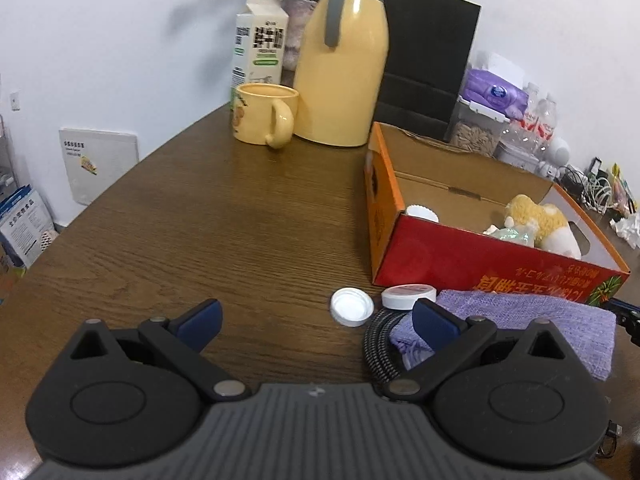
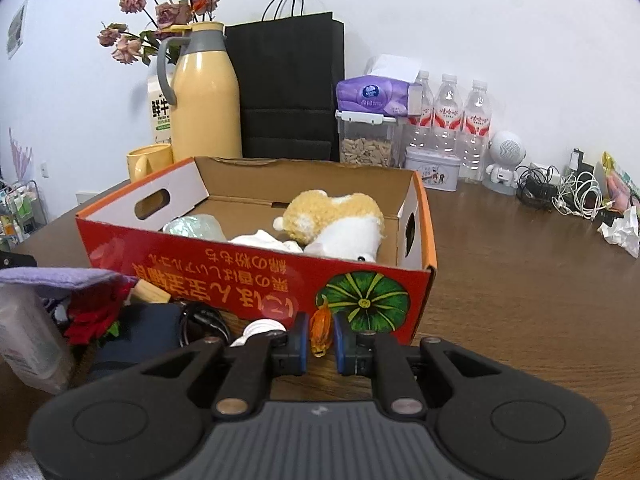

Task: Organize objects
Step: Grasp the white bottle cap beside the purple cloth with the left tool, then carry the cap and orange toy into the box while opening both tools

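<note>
Even, soft indoor light, faint wall shadows, mild sheen on the wood, strong fisheye bending, dark corners, slight blur.

Lived-in domestic room, by all signs. Wooden bench (image 2: 520,280) against white wall, crowded with thermos jug (image 2: 206,92), dried flowers (image 2: 156,12), tissue pack (image 2: 372,96), water bottles (image 2: 448,120). Charger cables (image 2: 560,192) tangled at far edge.

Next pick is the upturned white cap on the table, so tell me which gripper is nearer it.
Left. The left gripper hangs open just short of the white cap; the right gripper is beyond, holding an orange item.
</note>
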The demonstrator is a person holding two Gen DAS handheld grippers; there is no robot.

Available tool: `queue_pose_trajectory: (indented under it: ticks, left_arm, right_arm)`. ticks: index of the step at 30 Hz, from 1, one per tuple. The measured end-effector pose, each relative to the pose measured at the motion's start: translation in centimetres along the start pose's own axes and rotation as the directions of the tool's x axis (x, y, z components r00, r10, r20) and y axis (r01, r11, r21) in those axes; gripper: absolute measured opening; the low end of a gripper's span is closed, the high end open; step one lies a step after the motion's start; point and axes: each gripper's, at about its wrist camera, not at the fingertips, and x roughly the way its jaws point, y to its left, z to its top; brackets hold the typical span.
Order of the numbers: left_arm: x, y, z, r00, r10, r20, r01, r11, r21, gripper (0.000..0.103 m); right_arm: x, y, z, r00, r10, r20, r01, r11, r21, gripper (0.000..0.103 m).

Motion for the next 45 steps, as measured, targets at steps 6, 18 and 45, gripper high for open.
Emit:
queue_pose_trajectory:
  ticks: [6, 18, 45]
  left_arm:
    - [2.1, -0.3, 0.3, 0.999, 0.014, -0.035, -0.013, 1.0, 0.018, 0.087]
    - [4.2, -1.2, 0.3, 0.998, -0.004, -0.07, 0.011, 0.995, 0.101, 0.041]
    - [-1.6, -4.0, 4.2, 0.984, -0.096, 0.148, 0.073, 0.985, 0.157, 0.028]
  right_arm:
    - [0.5, -0.6, -0.4, 1.0, -0.005, -0.001, 0.005, 1.0, 0.023, 0.012]
    - [0.9, -0.6, -0.8, 1.0, 0.004, -0.001, -0.004, 1.0, 0.022, 0.012]
    - [-2.5, 0.8, 2.2, 0.993, 0.014, 0.119, -0.008, 0.999, -0.047, 0.012]
